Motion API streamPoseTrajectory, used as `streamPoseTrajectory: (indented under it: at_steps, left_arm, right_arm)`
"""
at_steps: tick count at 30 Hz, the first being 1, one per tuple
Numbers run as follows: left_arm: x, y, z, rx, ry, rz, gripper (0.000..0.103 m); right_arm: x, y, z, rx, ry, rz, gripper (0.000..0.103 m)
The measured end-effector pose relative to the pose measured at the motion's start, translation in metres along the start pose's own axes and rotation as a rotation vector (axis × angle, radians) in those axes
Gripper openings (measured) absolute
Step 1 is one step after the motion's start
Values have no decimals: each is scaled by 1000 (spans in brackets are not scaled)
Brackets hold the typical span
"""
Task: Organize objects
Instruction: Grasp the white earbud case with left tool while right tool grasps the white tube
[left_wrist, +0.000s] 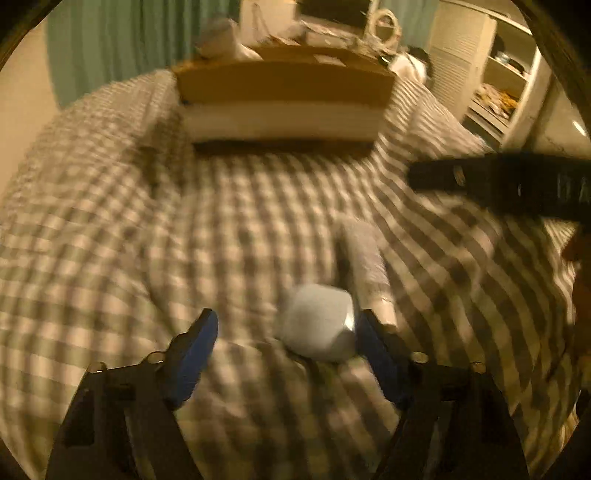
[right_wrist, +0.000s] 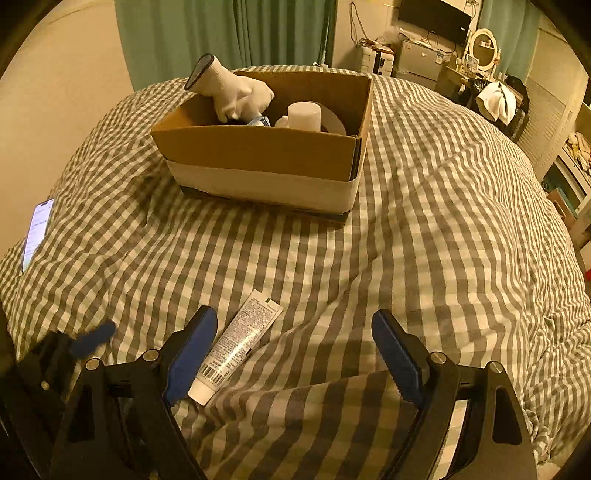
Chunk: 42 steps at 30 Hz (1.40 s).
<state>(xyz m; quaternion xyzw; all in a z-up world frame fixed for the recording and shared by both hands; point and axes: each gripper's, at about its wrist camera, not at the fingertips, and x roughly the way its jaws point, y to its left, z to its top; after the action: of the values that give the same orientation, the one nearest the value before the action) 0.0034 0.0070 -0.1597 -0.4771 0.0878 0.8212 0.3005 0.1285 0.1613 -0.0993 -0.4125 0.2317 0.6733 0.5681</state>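
Observation:
A cardboard box (right_wrist: 258, 151) stands on the checked bed cover; it holds a white glove (right_wrist: 232, 92), a white cylinder (right_wrist: 304, 116) and small items. It shows blurred in the left wrist view (left_wrist: 284, 99). My left gripper (left_wrist: 284, 332) is open, low over the cover, with a white rounded object (left_wrist: 317, 325) lying between its fingers, against the right finger (left_wrist: 373, 350). A white tube (left_wrist: 365, 266) lies just beyond. My right gripper (right_wrist: 293, 339) is open and empty above the cover; the white tube (right_wrist: 236, 347) lies beside its left finger (right_wrist: 192, 350).
A lit phone (right_wrist: 37, 232) lies at the bed's left edge. The right gripper's body (left_wrist: 517, 184) crosses the right of the left wrist view. Green curtains (right_wrist: 221, 33), a desk with mirror (right_wrist: 484, 44) and shelves (left_wrist: 498, 85) stand beyond the bed.

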Motion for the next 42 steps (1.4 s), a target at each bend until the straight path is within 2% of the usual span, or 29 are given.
streamPoseTrajectory:
  at_steps: [2,3,6,8,13,15,17,20,25,26,27,28,30,33,35,42]
  left_arm:
    - [14,-8,-2,36,31,-4,60]
    - [17,-11,-1,51,40,-7,46]
    - [18,-12,2,57,39,-10,45]
    - [12,-6,5,24,33,-16,45]
    - [-18,20,20,-26,-53,50,45]
    - [-24,35,26,-50,-78,112,44]
    - [-26,48,28,-65,-89,163,43]
    - [-23,68,28,-109,-85,163,43]
    - [-25,70,23,-100,-96,164,43]
    - [-26,70,22,-102,-96,164,43]
    - [-26,71,22,-104,-96,162,43]
    - [-25,70,22,-106,-97,162,43]
    - [-25,72,20,-105,-96,158,43]
    - [-25,74,19,-111,-85,159,43]
    - [-27,73,18,-112,-87,164,43]
    - [-32,67,12,-111,-75,170,42]
  right_arm:
    - [0,1,0,3,3,-3,86]
    - [0,1,0,5,4,-3,86]
    - [0,3,-2,8,14,-6,86]
    - [0,5,-3,6,18,-4,86]
    - [8,20,-3,-25,47,35,86]
    - [21,28,-4,-29,97,92,86]
    - [34,37,-7,-40,142,98,86]
    - [50,53,-14,-94,193,66,86]
    - [70,71,-23,-165,261,62,85]
    - [75,73,-24,-172,277,68,82]
    - [79,74,-26,-169,295,71,72]
    - [82,74,-27,-167,306,61,66]
    - [80,74,-28,-164,295,57,44]
    - [67,71,-29,-150,242,71,29]
    - [58,68,-29,-142,213,73,23]
    - [17,52,-28,-108,106,108,22]
